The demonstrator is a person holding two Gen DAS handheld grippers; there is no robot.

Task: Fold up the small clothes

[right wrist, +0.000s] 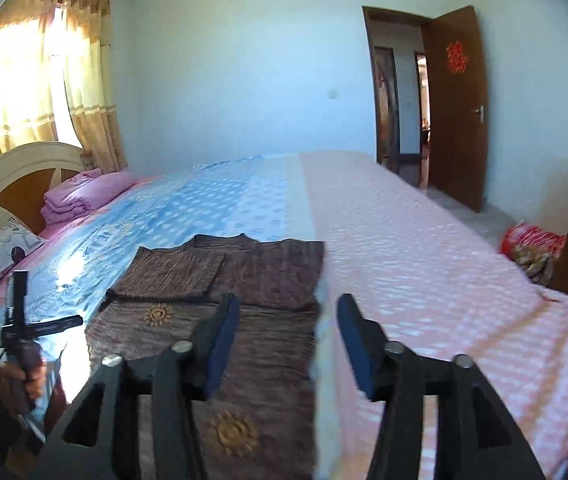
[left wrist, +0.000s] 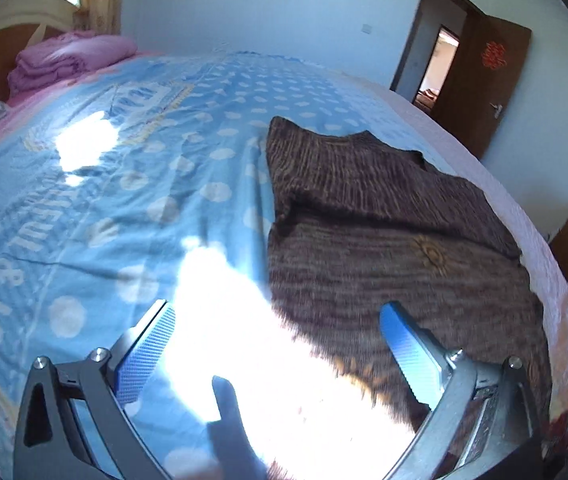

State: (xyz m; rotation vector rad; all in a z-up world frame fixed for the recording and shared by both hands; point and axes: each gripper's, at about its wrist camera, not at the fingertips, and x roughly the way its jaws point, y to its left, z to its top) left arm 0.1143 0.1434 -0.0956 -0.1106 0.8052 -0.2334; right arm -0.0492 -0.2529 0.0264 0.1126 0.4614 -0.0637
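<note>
Your bed (right wrist: 424,248) fills the room below pale walls, its blue dotted sheet (left wrist: 131,184) meeting a pink cover (right wrist: 444,280), with pink bedding (right wrist: 83,196) folded by the headboard. On the sheet, at the seam with the cover, lies the brown sweater (right wrist: 243,320), flat, with one sleeve folded across its chest. Your left gripper (left wrist: 277,316) hangs over the sweater's sunlit edge and your right gripper (right wrist: 288,300) above its right side, both jaws spread wide with nothing between them.
</note>
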